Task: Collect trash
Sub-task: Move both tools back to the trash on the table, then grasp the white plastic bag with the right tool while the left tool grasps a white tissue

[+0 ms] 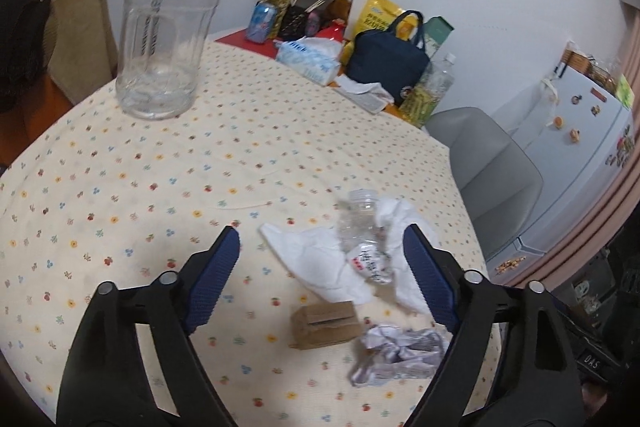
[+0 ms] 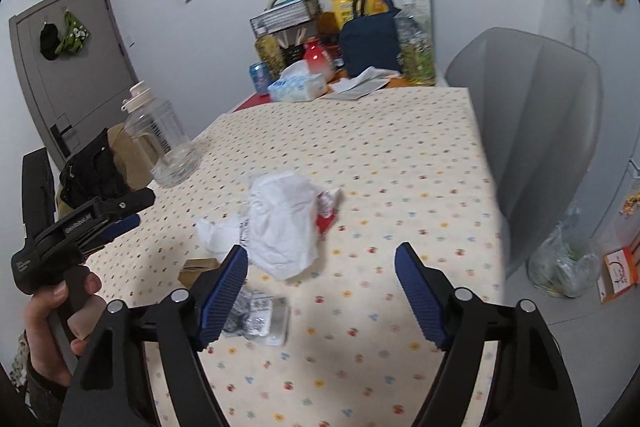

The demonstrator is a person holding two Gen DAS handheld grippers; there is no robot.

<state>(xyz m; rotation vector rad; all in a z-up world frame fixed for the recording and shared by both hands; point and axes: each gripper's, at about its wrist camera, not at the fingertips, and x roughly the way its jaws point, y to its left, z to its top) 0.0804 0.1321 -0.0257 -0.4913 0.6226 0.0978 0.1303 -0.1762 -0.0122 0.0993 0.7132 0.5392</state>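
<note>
Trash lies on the flowered tablecloth (image 1: 160, 187). In the left wrist view a crushed clear bottle (image 1: 362, 231) rests on crumpled white tissue (image 1: 316, 259), with a small brown cardboard box (image 1: 324, 323) and a crumpled printed paper ball (image 1: 400, 351) nearer me. My left gripper (image 1: 322, 243) is open and empty, hovering just above this pile. In the right wrist view the white tissue (image 2: 284, 223), a red-and-white wrapper (image 2: 326, 215), the paper ball (image 2: 260, 319) and the box (image 2: 196, 269) show. My right gripper (image 2: 322, 259) is open and empty beside the tissue. The left gripper also shows there (image 2: 124, 217).
A large clear water jug (image 1: 168, 43) stands at the table's far left. Clutter fills the far end: tissue pack (image 1: 308, 59), navy bag (image 1: 388, 59), bottles, baskets. A grey chair (image 2: 536, 131) stands right of the table; a plastic bag (image 2: 560, 259) sits on the floor.
</note>
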